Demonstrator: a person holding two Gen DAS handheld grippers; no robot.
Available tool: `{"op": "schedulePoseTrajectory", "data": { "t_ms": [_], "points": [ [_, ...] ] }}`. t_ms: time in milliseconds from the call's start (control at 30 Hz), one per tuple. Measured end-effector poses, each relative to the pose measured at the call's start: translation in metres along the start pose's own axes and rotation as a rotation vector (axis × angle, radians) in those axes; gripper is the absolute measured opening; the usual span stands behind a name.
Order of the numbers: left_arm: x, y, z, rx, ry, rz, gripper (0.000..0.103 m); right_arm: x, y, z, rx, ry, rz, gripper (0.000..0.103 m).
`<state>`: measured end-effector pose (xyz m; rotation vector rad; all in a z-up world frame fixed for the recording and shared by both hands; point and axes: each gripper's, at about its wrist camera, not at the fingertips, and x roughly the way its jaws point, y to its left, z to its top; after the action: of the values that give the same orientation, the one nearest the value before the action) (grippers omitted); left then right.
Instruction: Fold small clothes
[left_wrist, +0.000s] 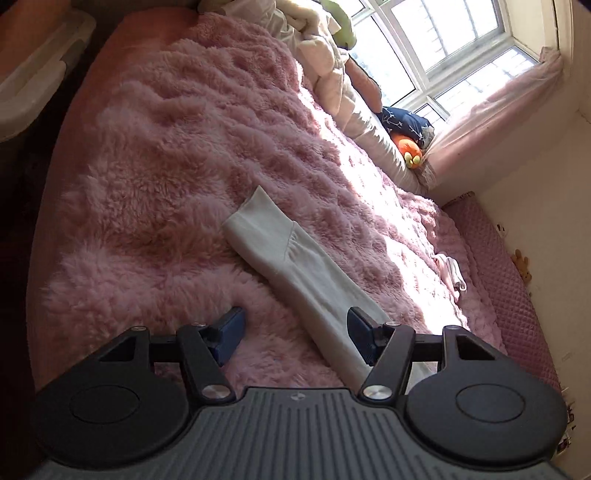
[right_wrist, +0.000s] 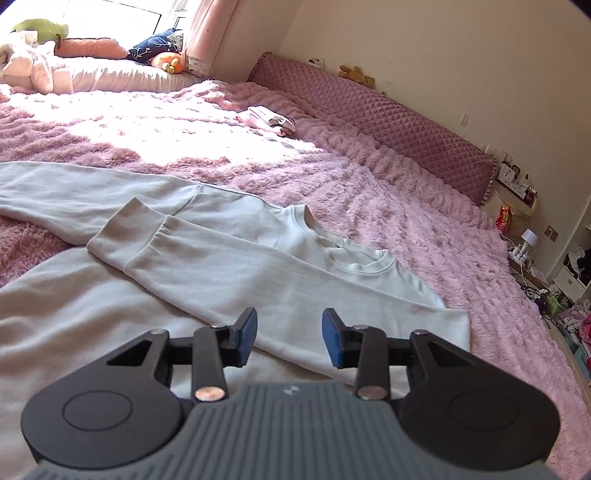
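Pink fluffy bed blanket (right_wrist: 369, 192) carries the pale sweatshirt (right_wrist: 229, 258): ahead of the released, empty left tongs (left_wrist: 295, 334) one sleeve (left_wrist: 288, 258) lies outstretched, while before the released right tongs (right_wrist: 289, 338) the other sleeve is folded inward, body folding apparently remaining.

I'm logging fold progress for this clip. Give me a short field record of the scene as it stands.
garment: pale sweatshirt, flat on pink fluffy blanket
near sleeve: folded across the body, cuff on the chest
far sleeve: stretched out, not folded
left gripper: open, empty
right gripper: open, empty
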<state>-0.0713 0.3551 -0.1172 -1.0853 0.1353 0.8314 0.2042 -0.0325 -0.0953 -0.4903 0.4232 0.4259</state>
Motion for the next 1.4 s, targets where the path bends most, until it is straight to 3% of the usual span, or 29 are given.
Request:
{"op": "schedulePoseTrajectory", "data": {
  "t_ms": [233,300,333,367,433,567,767,900,1067,1233,1400],
  "points": [
    [0.039,0.017,0.021,-0.116,-0.060,-0.013,0.072,-0.003,0.035,0.020,-0.063,-0.009,0.033,0.037],
    [0.047,0.017,0.024,-0.127,-0.053,-0.066,0.050,-0.002,0.038,0.018,-0.078,-0.001,0.035,0.037],
    [0.050,0.017,0.025,-0.125,-0.044,-0.083,0.011,-0.002,0.040,0.017,-0.084,0.005,0.035,0.037],
    [0.051,0.015,0.025,-0.122,-0.039,-0.085,0.007,-0.002,0.041,0.017,-0.088,0.008,0.035,0.037],
    [0.051,0.009,0.025,-0.113,-0.041,-0.118,0.007,0.000,0.041,0.014,-0.092,0.014,0.033,0.038],
    [0.040,-0.020,0.028,-0.096,-0.059,-0.254,0.007,-0.001,0.035,0.011,-0.079,0.015,0.026,0.040],
    [0.027,-0.113,0.015,-0.030,-0.013,-0.533,0.007,-0.008,0.007,0.001,-0.032,0.018,-0.002,0.042],
    [0.024,-0.190,-0.019,0.041,0.068,-0.714,0.007,-0.017,-0.024,-0.013,0.015,0.025,-0.038,0.042],
    [0.023,-0.274,-0.104,0.107,0.231,-0.873,0.007,-0.029,-0.065,-0.039,0.070,0.049,-0.088,0.043],
    [0.030,-0.318,-0.204,0.171,0.395,-0.928,0.007,-0.040,-0.102,-0.069,0.104,0.091,-0.133,0.043],
    [0.053,-0.324,-0.301,0.296,0.538,-0.890,0.007,-0.051,-0.132,-0.094,0.133,0.113,-0.176,0.043]
  ]
}}
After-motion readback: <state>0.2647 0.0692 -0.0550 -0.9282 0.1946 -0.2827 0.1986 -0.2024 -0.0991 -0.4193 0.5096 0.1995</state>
